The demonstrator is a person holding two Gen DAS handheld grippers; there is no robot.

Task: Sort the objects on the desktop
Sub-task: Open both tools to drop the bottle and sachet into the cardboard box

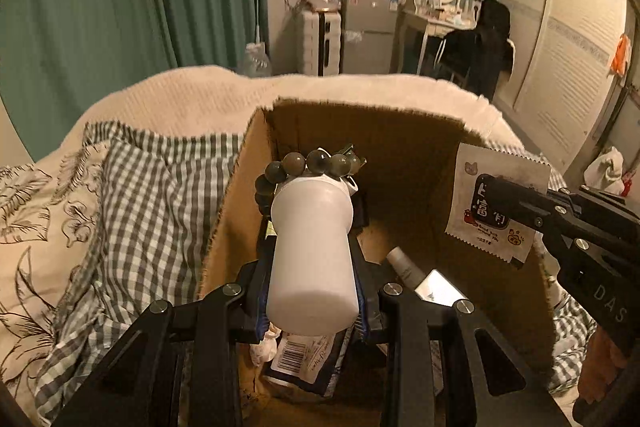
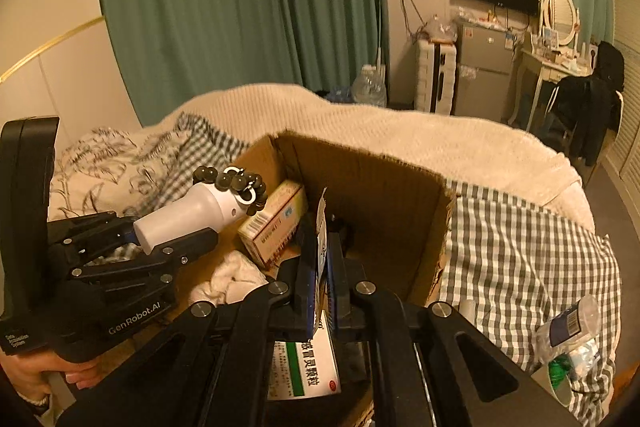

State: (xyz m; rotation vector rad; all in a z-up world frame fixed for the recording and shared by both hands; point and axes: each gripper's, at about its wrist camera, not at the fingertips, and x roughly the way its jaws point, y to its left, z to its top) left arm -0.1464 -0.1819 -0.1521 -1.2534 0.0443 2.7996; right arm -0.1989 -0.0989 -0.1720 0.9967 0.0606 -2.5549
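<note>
My left gripper (image 1: 312, 227) is shut on a white plastic bottle (image 1: 312, 255) with a dark green bead bracelet (image 1: 308, 163) looped round its neck, held over the open cardboard box (image 1: 400, 131). It also shows in the right wrist view (image 2: 192, 211). My right gripper (image 2: 322, 227) is shut on a flat white sachet (image 1: 492, 203) with cartoon print, seen edge-on in its own view (image 2: 321, 227), held over the box's right side. The box (image 2: 380, 179) holds a small medicine carton (image 2: 276, 223), a green-striped medicine box (image 2: 304, 367) and a white tube (image 1: 404, 267).
The box sits on a bed with a grey checked cover (image 2: 520, 259) and a cream blanket (image 2: 400, 135). A leaf-print pillow (image 1: 36, 227) lies to the left. A crumpled plastic bottle (image 2: 568, 331) lies at the bed's right. A white cloth (image 2: 236, 279) is in the box.
</note>
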